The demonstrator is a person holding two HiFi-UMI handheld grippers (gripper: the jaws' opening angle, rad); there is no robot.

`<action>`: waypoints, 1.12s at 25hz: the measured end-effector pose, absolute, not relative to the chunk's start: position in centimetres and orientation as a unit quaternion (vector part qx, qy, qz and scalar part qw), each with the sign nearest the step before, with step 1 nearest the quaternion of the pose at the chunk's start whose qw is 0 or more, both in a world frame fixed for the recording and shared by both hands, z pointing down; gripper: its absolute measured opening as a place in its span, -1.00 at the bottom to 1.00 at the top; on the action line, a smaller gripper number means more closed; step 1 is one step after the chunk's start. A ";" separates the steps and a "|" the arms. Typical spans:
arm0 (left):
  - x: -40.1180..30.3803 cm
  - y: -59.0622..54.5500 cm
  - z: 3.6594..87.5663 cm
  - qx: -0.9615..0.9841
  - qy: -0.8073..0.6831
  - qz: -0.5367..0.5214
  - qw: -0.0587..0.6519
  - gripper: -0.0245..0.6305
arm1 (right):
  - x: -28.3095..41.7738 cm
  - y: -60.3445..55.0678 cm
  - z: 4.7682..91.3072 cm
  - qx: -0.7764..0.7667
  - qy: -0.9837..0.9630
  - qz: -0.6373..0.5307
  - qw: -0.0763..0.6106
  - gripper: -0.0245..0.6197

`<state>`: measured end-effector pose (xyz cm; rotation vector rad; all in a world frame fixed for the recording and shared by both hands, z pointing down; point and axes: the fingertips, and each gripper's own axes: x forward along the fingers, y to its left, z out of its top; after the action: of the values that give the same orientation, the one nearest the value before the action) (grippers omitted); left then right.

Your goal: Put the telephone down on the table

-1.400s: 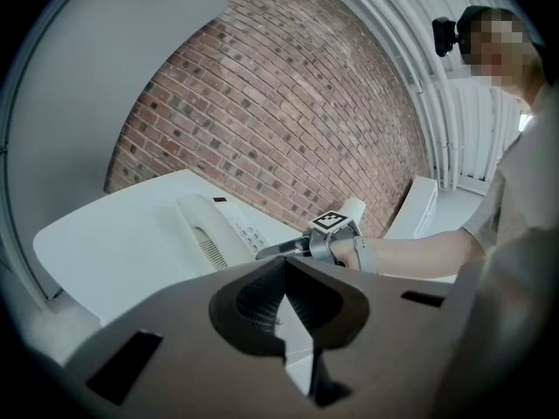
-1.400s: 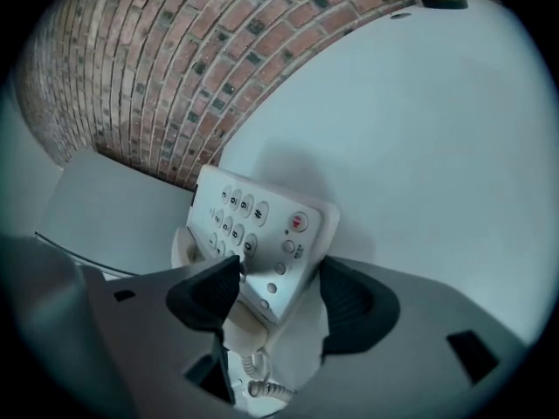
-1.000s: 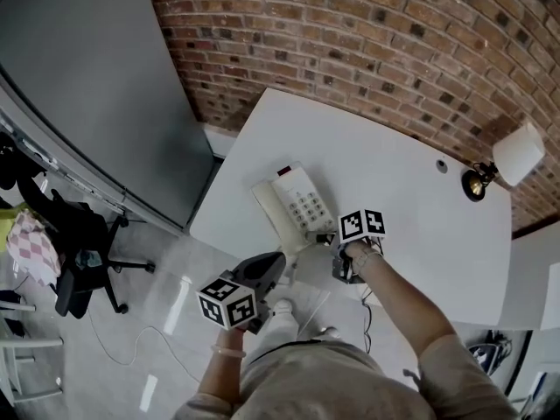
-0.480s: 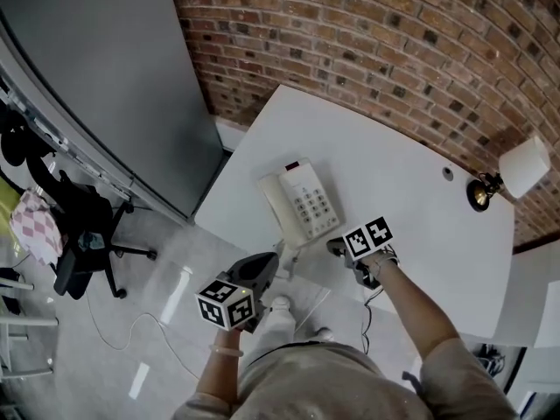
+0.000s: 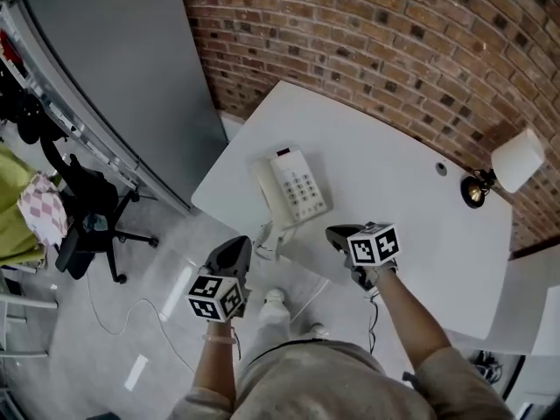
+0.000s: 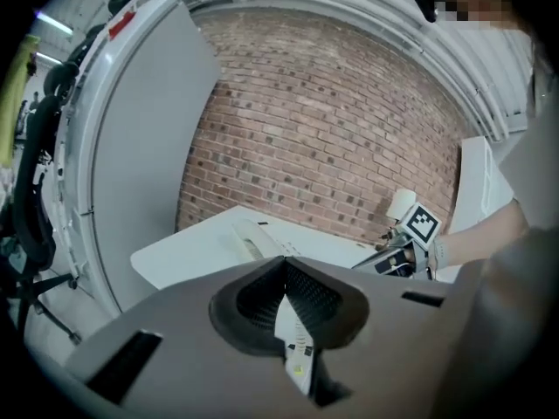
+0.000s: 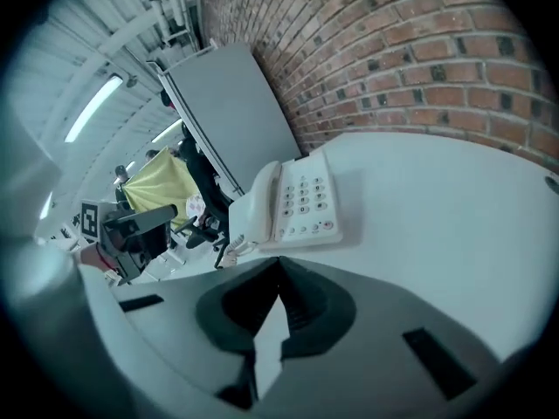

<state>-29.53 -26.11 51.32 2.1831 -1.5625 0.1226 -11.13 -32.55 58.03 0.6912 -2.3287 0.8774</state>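
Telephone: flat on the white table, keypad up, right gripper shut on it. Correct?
Not quite. The telephone is flat on the white table, keypad up, but the right gripper is shut on nothing: its jaws have just closed empty, clear of the telephone. The right gripper view shows it.

White push-button telephone (image 5: 291,188), handset cradled, flat on the white table (image 5: 411,226) near its left edge

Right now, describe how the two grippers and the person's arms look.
The left gripper and right gripper are dark grey, each carrying a white cube with black square markers. The person wears a light short-sleeved top.
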 end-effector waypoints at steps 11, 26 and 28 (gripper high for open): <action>-28.9 -22.5 47.6 0.753 -0.639 0.018 0.157 -0.91 | -6.9 -30.5 50.0 0.294 -0.925 0.202 0.136 -0.91; -28.6 -19.6 45.4 0.735 -0.668 0.003 0.111 -0.91 | -4.8 -28.5 45.6 0.319 -0.936 0.137 0.065 -0.91; -28.5 -19.4 45.3 0.736 -0.668 0.002 0.109 -0.91 | -4.6 -28.2 45.4 0.320 -0.936 0.134 0.062 -0.91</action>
<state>-28.47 -19.40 45.31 2.1636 -1.9648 0.0072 -4.64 -28.20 45.43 0.9688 -2.8284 0.4051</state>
